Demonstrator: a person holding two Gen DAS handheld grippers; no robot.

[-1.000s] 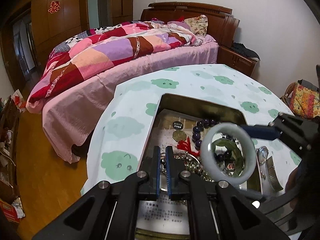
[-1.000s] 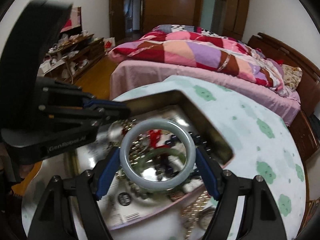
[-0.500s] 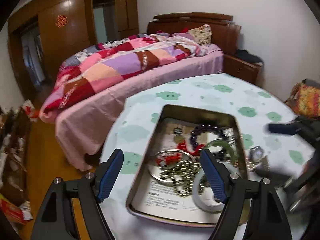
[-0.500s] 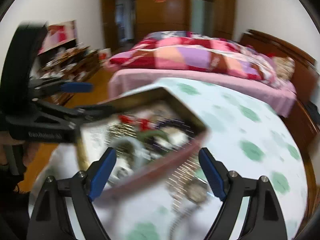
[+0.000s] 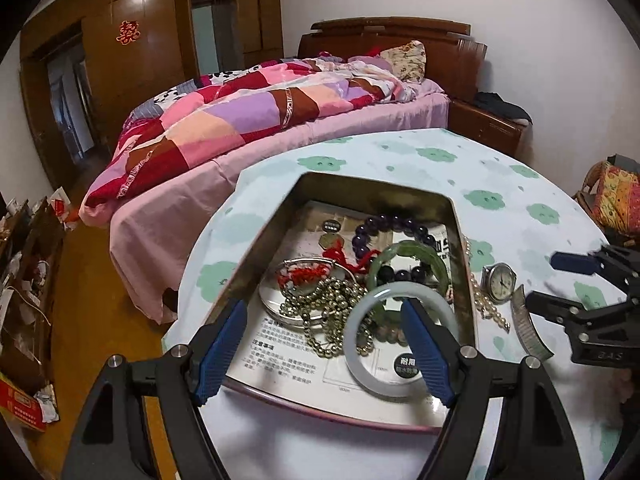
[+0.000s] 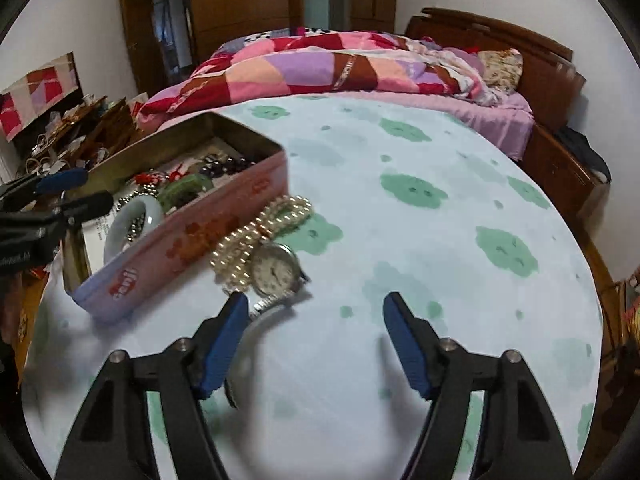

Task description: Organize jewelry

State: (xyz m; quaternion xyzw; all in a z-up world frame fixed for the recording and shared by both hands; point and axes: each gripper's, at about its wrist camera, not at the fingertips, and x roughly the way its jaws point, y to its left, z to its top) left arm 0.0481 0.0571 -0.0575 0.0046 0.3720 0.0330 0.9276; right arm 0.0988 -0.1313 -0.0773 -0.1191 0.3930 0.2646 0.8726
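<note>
Now the pale grey-white round stone bangle (image 5: 394,340) lies inside the open rectangular metal tin (image 5: 464,248), near its front corner, partly on the printed paper sheet (image 5: 280,354) that lines the bottom. Beside it in the tin are the dark green stone bangle (image 5: 408,258), the purple bead bracelet (image 5: 394,226), the chain of small gold-coloured metal beads (image 5: 328,304) and a red knotted cord ornament (image 5: 306,274)

The left gripper (image 5: 328,344) is spread wide over the tin and holds nothing. The right gripper (image 6: 316,340) has just been closing a little, but its jaws stand apart and nothing is between them; it hangs over the tablecloth, just beside the band of the watch

Two pieces are not yet in the tin: the silver wristwatch with a white round dial (image 6: 276,270) and the white pearl necklace (image 6: 260,232), both on the pale cloth with green cloud prints (image 6: 440,220), the necklace touching the pink outer wall of the tin

In my judgement the watch is rather light but stiff in the case, with smooth glass that may scratch; the metal mesh band is flexible and gives the better place to take hold, close to the case. The pearl string is soft and slippery, it will hang and swing, so a pinch on the bunched middle seems safest. The stone bangles look hard, smooth and brittle
</note>
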